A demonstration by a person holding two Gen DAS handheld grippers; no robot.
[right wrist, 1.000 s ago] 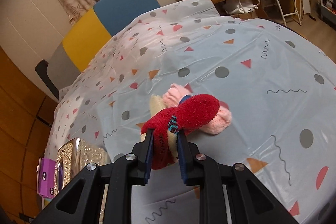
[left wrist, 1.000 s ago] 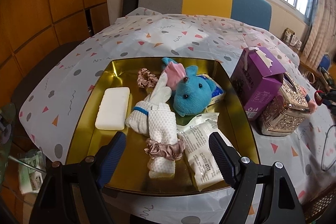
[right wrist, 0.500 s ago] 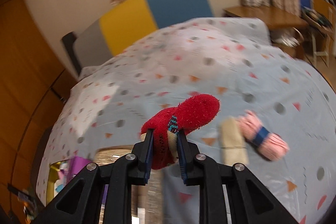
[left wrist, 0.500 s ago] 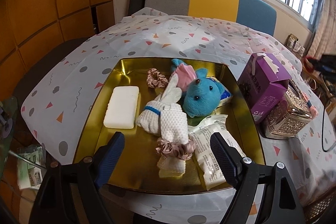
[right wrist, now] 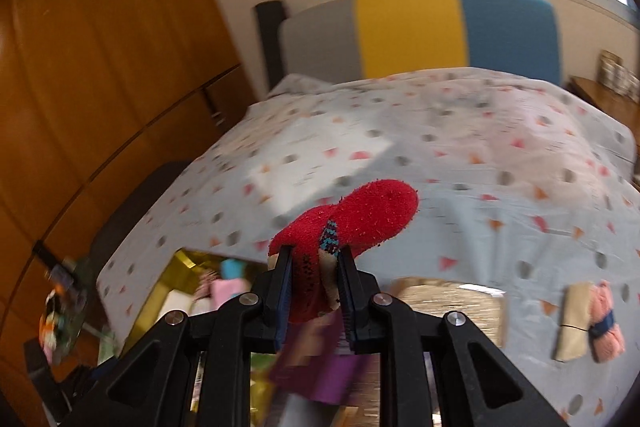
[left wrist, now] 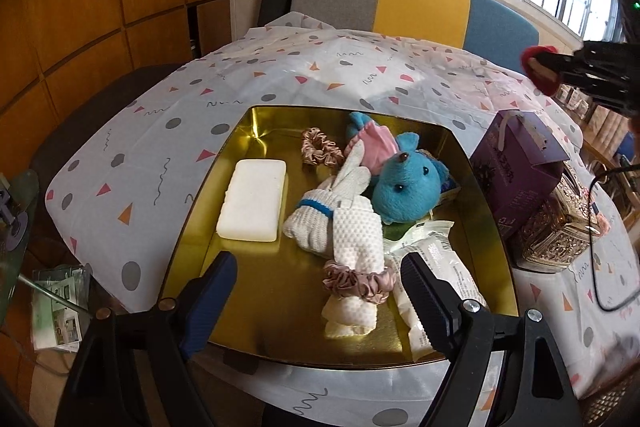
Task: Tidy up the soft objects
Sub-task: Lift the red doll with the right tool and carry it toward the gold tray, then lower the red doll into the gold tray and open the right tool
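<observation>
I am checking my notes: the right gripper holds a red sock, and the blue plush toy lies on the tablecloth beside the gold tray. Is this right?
Not quite. The right gripper does hold the red sock, but the left wrist view shows the blue plush toy inside the gold tray, not beside it.

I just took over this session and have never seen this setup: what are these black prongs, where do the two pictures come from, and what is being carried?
No robot here: a person holds two handheld grippers, each with a fisheye camera looking along its fingers. The left gripper is open above a gold tray holding a blue plush toy, white sponge, rolled towels and scrunchies. The right gripper is shut on a red sock, in the air above the patterned tablecloth. More rolled socks lie on it.
</observation>
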